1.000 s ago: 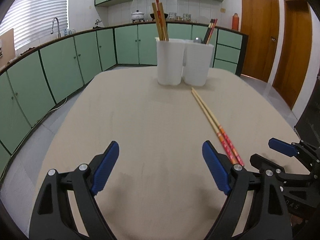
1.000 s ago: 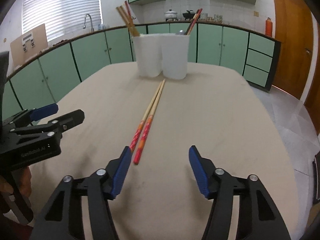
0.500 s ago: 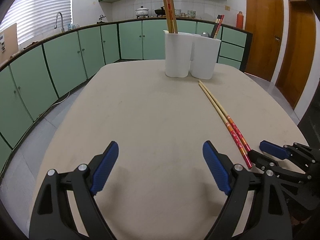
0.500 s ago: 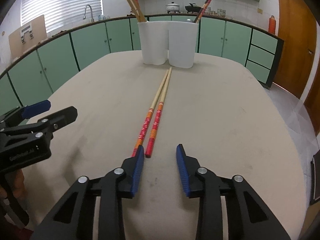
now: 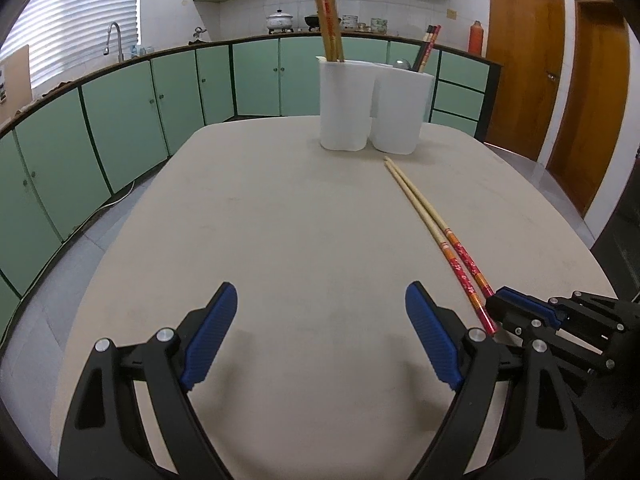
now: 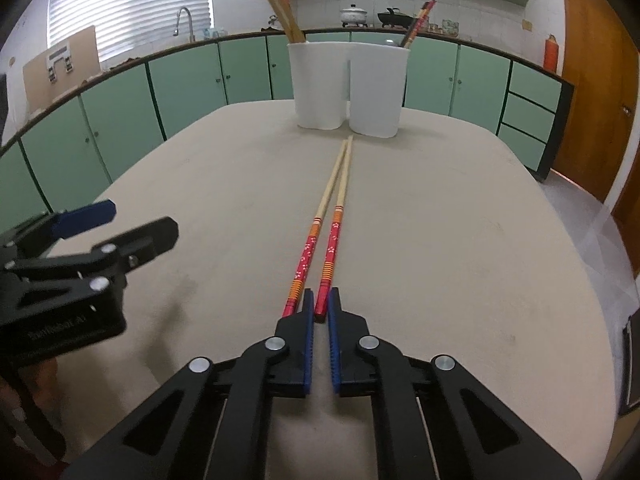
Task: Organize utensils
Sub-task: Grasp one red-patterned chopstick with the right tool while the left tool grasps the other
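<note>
Two chopsticks (image 6: 335,216) with red patterned ends lie side by side on the beige table (image 6: 460,240), tips toward two white holders (image 6: 320,84). My right gripper (image 6: 319,301) has its jaws closing tight on the red end of the right-hand chopstick (image 6: 326,268); the other one's end lies just outside the left finger. In the left wrist view the pair (image 5: 424,212) runs down to the right gripper (image 5: 500,305) at the lower right. My left gripper (image 5: 320,310) hangs open over bare table, nothing between its fingers. It also appears at left, the left gripper (image 6: 138,220).
Both white holders (image 5: 344,104) stand at the table's far end with more chopsticks upright in them. Green kitchen cabinets (image 5: 120,120) curve around the left and back. Wooden doors (image 5: 520,60) are at the right. A hand shows at the lower left edge of the right wrist view.
The right gripper's jaws went from wide apart to closed on the end of the right chopstick, after edging forward to it. The left gripper stayed open and still.
</note>
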Demonstrator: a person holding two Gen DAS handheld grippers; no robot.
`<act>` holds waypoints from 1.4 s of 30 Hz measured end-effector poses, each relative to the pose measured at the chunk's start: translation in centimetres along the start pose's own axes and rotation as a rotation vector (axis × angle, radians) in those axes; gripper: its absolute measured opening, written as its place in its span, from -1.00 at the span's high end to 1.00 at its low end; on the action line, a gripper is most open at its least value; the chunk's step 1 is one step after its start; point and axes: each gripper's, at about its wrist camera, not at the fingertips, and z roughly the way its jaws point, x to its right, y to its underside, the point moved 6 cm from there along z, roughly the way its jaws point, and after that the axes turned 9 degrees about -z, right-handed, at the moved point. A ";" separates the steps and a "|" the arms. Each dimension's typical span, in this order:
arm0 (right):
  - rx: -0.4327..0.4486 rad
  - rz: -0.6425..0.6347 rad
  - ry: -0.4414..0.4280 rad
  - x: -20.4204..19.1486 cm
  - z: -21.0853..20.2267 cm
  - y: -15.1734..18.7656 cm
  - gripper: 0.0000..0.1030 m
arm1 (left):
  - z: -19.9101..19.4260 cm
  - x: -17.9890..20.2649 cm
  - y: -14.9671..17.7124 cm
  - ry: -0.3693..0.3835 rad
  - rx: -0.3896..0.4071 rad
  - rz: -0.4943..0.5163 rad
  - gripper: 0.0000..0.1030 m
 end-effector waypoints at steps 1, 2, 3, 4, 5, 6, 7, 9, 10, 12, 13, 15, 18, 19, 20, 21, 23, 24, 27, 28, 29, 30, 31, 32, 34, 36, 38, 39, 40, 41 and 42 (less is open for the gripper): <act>0.004 0.009 0.002 0.4 -0.2 0.1 0.88 | 0.0 0.3 0.1 0.005 -0.004 0.001 -0.62; 0.006 0.015 0.004 0.6 -0.4 0.2 0.88 | 0.1 0.8 0.2 0.012 -0.008 0.004 -0.62; 0.010 0.026 0.006 1.0 -0.7 0.3 0.89 | 0.2 1.1 0.3 0.016 -0.010 0.007 -0.62; 0.013 0.033 0.009 1.3 -0.9 0.3 0.89 | 0.2 1.5 0.5 0.019 -0.011 0.011 -0.62; 0.019 0.046 0.013 1.9 -1.3 0.4 0.89 | 0.3 2.0 0.6 0.023 -0.012 0.015 -0.62; 0.024 0.053 0.016 2.4 -1.6 0.5 0.89 | 0.3 2.4 0.7 0.028 -0.014 0.017 -0.62; 0.028 0.057 0.020 2.6 -1.8 0.6 0.89 | 0.4 2.8 0.8 0.033 -0.017 0.017 -0.62; 0.037 0.067 0.031 3.2 -2.3 0.7 0.89 | 0.6 3.7 1.0 0.047 -0.026 0.016 -0.62; 0.042 0.073 0.040 3.6 -2.6 0.8 0.89 | 0.7 4.1 1.1 0.053 -0.029 0.015 -0.62; 0.044 0.086 0.049 4.3 -2.9 1.1 0.89 | 0.8 4.9 1.4 0.064 -0.037 0.012 -0.62; 0.043 0.096 0.053 4.7 -2.9 1.3 0.89 | 0.9 5.4 1.6 0.069 -0.041 0.008 -0.62; 0.043 0.113 0.055 5.2 -3.0 1.5 0.89 | 1.0 6.0 1.9 0.075 -0.049 0.005 -0.62; 0.048 0.126 0.054 5.6 -3.2 1.8 0.89 | 1.4 6.8 2.4 0.069 -0.055 0.009 -0.56; 0.050 0.128 0.053 5.7 -3.3 1.9 0.89 | 1.6 7.1 2.6 0.064 -0.059 0.016 -0.53; 0.053 0.130 0.052 5.7 -3.4 1.9 0.89 | 1.7 7.1 2.7 0.062 -0.060 0.019 -0.51; 0.055 0.133 0.051 5.8 -3.4 1.9 0.89 | 1.7 7.2 2.7 0.062 -0.061 0.022 -0.50; 0.059 0.142 0.048 6.0 -3.4 1.9 0.89 | 1.8 7.5 2.7 0.064 -0.065 0.019 -0.49; 0.060 0.146 0.046 6.0 -3.5 2.0 0.89 | 1.9 7.5 2.8 0.063 -0.071 0.020 -0.47; 0.068 0.155 0.044 6.1 -3.7 1.9 0.89 | 2.2 7.9 3.1 0.067 -0.097 0.023 -0.34; 0.070 0.157 0.043 6.1 -3.7 1.9 0.89 | 2.3 8.0 3.2 0.064 -0.098 0.026 -0.31; 0.073 0.161 0.041 6.2 -3.8 1.8 0.89 | 2.2 8.0 3.2 0.061 -0.097 0.028 -0.29; 0.075 0.163 0.042 6.2 -3.8 1.9 0.89 | 2.3 8.1 3.3 0.062 -0.099 0.030 -0.28; 0.076 0.165 0.042 6.2 -3.9 2.0 0.89 | 2.3 8.2 3.3 0.064 -0.101 0.033 -0.24; 0.076 0.166 0.041 6.2 -3.9 2.0 0.89 | 2.3 8.3 3.4 0.065 -0.101 0.036 -0.14; 0.076 0.167 0.039 6.2 -4.0 2.1 0.89 | 2.2 8.3 3.4 0.068 -0.100 0.041 0.03; 0.076 0.166 0.038 6.1 -4.0 2.1 0.89 | 2.2 8.2 3.4 0.072 -0.099 0.037 0.16; 0.073 0.166 0.037 6.1 -3.9 2.1 0.89 | 2.2 8.1 3.3 0.076 -0.096 0.029 0.43; 0.072 0.166 0.037 6.1 -3.9 2.1 0.89 | 2.2 8.0 3.2 0.076 -0.095 0.025 0.51; 0.071 0.166 0.037 6.1 -3.9 2.1 0.89 | 2.2 7.9 3.2 0.081 -0.095 0.020 0.73; 0.070 0.166 0.037 6.1 -3.9 2.1 0.89 | 2.2 7.8 3.2 0.086 -0.098 0.018 0.90; 0.070 0.165 0.037 6.1 -3.9 2.1 0.89 | 2.2 7.8 3.1 0.092 -0.101 0.017 0.90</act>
